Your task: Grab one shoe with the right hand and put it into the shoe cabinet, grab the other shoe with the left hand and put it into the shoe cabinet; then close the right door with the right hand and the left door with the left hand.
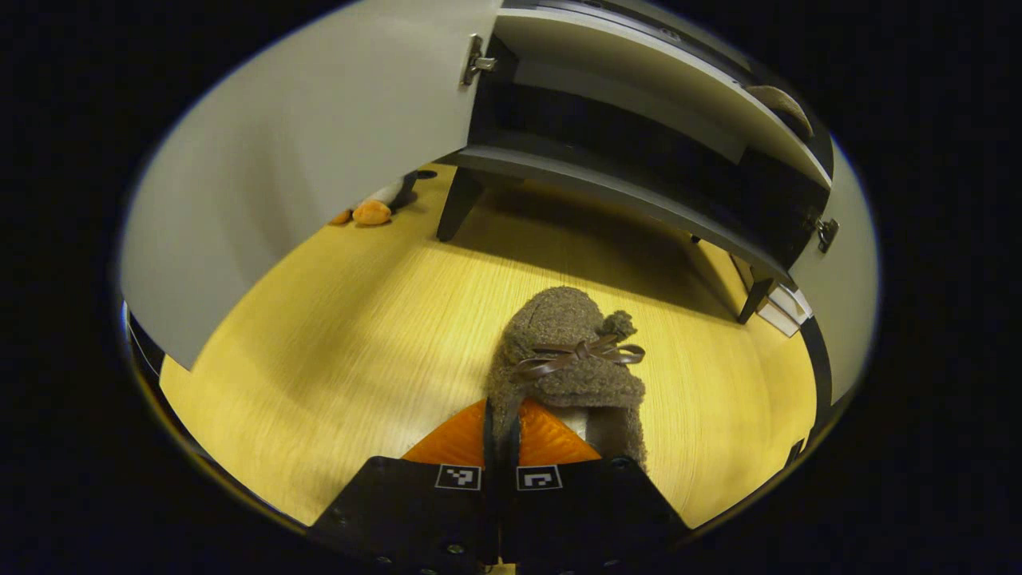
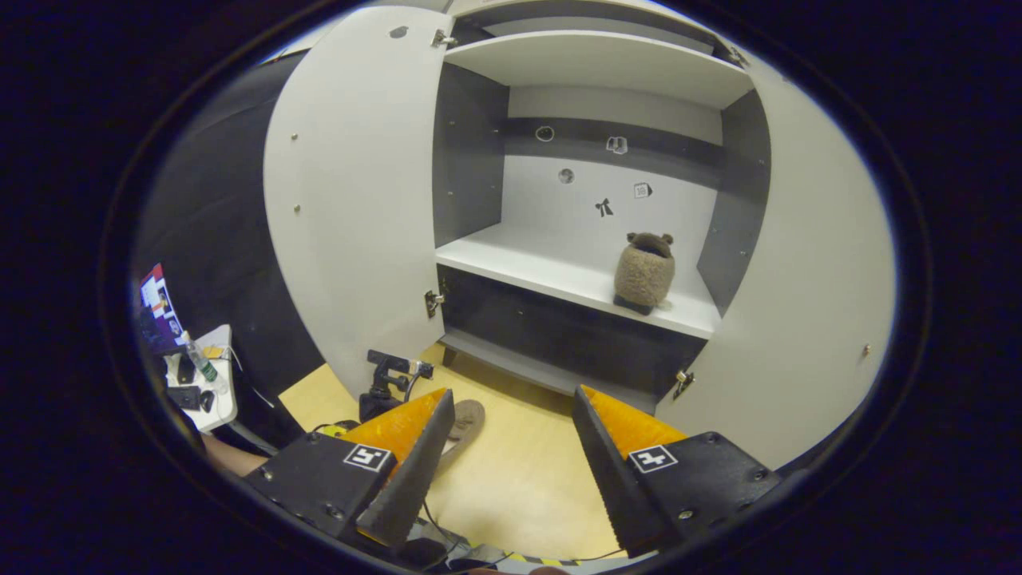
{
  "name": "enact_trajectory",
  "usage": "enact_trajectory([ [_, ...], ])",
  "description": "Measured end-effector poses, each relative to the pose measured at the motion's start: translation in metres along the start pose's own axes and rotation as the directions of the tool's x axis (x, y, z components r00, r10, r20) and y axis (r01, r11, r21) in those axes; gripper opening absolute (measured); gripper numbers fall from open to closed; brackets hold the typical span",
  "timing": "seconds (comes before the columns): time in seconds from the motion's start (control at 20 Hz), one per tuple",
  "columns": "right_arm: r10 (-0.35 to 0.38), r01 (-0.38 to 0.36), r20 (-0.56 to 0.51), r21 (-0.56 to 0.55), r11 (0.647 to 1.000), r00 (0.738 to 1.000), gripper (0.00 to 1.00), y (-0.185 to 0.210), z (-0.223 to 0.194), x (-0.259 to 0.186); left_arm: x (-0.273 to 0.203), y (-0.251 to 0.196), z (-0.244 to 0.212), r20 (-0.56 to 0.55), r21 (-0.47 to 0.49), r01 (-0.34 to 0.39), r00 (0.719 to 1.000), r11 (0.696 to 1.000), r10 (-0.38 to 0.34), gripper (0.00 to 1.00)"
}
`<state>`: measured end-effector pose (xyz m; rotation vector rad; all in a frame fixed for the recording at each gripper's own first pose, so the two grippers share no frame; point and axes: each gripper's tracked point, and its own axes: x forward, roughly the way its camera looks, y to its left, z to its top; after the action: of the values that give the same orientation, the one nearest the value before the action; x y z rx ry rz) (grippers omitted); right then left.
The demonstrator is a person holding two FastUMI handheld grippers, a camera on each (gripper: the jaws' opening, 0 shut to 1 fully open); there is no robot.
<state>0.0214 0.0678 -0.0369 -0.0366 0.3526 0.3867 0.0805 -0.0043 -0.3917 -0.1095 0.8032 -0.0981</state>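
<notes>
A fuzzy brown shoe (image 1: 571,351) with a ribbon bow points toward the cabinet over the yellow wood floor. My left gripper (image 1: 501,435) is shut on its heel rim. The same shoe (image 2: 467,419) shows low by the cabinet's foot in the right gripper view, partly behind a finger. The second brown shoe (image 2: 645,271) stands upright on the white middle shelf (image 2: 527,267), toward its right end. My right gripper (image 2: 511,435) hangs open in front of the cabinet with nothing between its fingers. Both cabinet doors, the left door (image 2: 359,200) and the right door (image 2: 806,303), stand wide open.
The dark cabinet base (image 1: 607,188) stands on slim legs above the floor. A small orange and white toy (image 1: 371,209) lies by the left door. A white side table (image 2: 211,383) with small items is at far left. Cables run along the floor's front edge.
</notes>
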Motion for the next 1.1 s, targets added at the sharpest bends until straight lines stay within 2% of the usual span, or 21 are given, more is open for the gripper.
enact_trajectory([
  [0.05,-0.007,0.007,0.006,-0.002,1.0,1.0,0.93,-0.003,0.001,-0.002,-0.009,-0.008,0.008,0.014,0.009,0.019,1.0,1.0,-0.019,0.02],
  [0.2,-0.024,0.024,0.026,-0.013,1.0,0.999,0.93,-0.013,0.001,-0.006,-0.05,-0.029,0.043,0.066,0.005,0.061,0.996,0.998,-0.061,0.02],
  [0.4,-0.009,0.008,0.061,0.014,1.0,0.998,0.94,-0.017,0.001,-0.011,-0.117,-0.048,0.136,0.196,0.0,0.067,0.978,0.998,-0.066,0.02],
  [0.6,-0.017,0.013,0.095,0.051,0.999,0.995,0.93,-0.032,-0.005,-0.017,-0.174,-0.057,0.246,0.322,-0.005,0.002,0.947,1.0,0.0,0.02],
  [0.7,-0.028,0.019,0.104,0.094,0.995,0.994,0.93,-0.041,-0.01,-0.021,-0.181,-0.064,0.293,0.349,-0.034,-0.009,0.937,0.999,0.021,0.02],
  [0.8,-0.052,0.037,0.121,0.123,0.992,0.991,0.93,-0.053,-0.012,-0.027,-0.172,-0.068,0.331,0.356,-0.017,-0.046,0.933,0.999,0.049,0.01],
  [0.9,-0.1,0.084,0.163,0.098,0.992,0.982,0.93,-0.07,-0.006,-0.034,-0.16,-0.072,0.365,0.365,-0.005,-0.07,0.929,0.998,0.067,0.01],
  [1.0,-0.106,0.093,0.184,0.078,0.993,0.977,0.93,-0.077,-0.002,-0.037,-0.135,-0.076,0.387,0.384,0.012,-0.085,0.92,0.996,0.073,0.02],
  [1.1,-0.121,0.1,0.209,0.108,0.989,0.971,0.93,-0.087,0.006,-0.043,-0.115,-0.088,0.42,0.359,0.017,-0.078,0.931,0.997,0.066,0.01],
])
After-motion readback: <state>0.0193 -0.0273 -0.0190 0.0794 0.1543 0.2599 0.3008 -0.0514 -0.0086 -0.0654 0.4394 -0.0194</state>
